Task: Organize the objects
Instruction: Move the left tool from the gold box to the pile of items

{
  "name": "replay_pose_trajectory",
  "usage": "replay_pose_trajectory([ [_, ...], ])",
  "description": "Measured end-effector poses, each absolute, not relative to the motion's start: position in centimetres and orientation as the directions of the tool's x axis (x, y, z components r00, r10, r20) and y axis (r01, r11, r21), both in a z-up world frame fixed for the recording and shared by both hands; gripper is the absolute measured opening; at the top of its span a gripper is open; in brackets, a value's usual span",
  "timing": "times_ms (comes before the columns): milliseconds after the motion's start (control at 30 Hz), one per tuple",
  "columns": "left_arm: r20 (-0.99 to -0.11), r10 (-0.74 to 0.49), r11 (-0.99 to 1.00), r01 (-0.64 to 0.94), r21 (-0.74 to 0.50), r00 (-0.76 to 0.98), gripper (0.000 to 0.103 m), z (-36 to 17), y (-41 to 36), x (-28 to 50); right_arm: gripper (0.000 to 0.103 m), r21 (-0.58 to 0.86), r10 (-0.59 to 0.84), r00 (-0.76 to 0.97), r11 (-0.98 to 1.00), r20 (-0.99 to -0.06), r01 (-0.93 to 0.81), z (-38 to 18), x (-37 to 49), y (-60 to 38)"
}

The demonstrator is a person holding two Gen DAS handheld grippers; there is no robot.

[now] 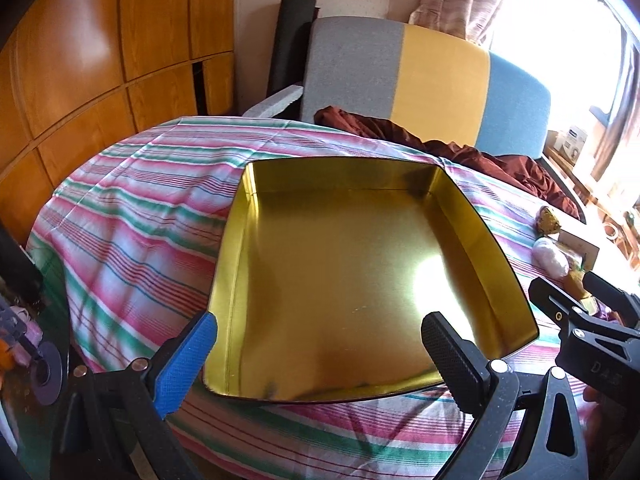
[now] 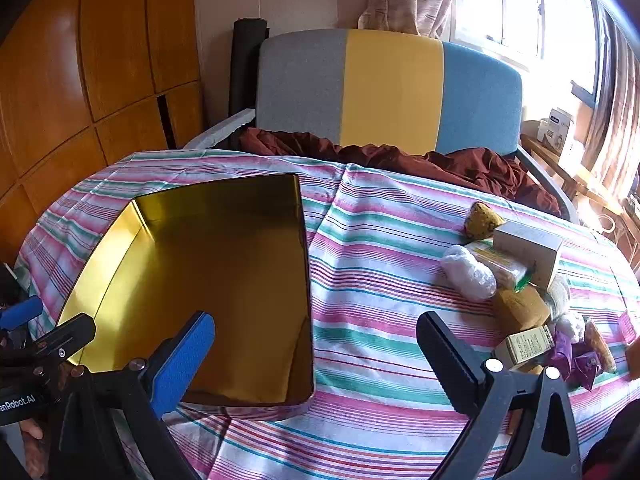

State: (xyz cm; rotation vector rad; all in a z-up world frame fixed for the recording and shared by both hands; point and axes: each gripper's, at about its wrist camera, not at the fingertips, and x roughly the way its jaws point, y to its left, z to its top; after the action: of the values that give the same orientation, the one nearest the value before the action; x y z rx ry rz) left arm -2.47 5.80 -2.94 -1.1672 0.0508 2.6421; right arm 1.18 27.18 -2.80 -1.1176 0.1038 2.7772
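Note:
An empty gold tin box (image 1: 344, 248) sits open on the striped tablecloth (image 1: 140, 216); it also shows at the left of the right wrist view (image 2: 208, 272). My left gripper (image 1: 320, 348) is open and empty, just above the tin's near edge. My right gripper (image 2: 316, 348) is open and empty over the cloth, to the right of the tin. A pile of small items lies at the table's right: a white plastic-wrapped bundle (image 2: 468, 272), a cardboard box (image 2: 528, 248), a small printed box (image 2: 528, 346), a yellow pouch (image 2: 482, 218) and purple wrappers (image 2: 576, 360).
A grey, yellow and blue chair (image 2: 392, 88) stands behind the table with a dark red cloth (image 2: 460, 164) on its seat. Wooden cabinets (image 2: 80, 80) are at left, a bright window (image 2: 520, 8) at right. The right gripper shows in the left wrist view (image 1: 584, 300).

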Motion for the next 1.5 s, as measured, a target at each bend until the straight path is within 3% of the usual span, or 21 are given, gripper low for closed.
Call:
replay_pose_trajectory([
  [567,-0.708,0.306,-0.926,-0.372,-0.065,-0.637,0.103,-1.9,11.4,-2.2,0.103,0.032,0.259,-0.664,-0.919,-0.701,-0.392,-2.2,3.5,37.3],
  [1100,-0.691,0.42,-0.827,-0.561,-0.025,-0.588,0.103,-0.7,16.9,-0.6,0.103,0.172,0.342,-0.564,-0.724,-0.751,-0.668,-1.5,9.0,51.7],
  [1500,-0.704,0.495,-0.694,-0.719,0.032,-0.509,0.102,-0.9,26.1,1.1,0.103,0.361,0.295,-0.639,-0.626,-0.711,-0.691,-3.1,11.4,54.7],
])
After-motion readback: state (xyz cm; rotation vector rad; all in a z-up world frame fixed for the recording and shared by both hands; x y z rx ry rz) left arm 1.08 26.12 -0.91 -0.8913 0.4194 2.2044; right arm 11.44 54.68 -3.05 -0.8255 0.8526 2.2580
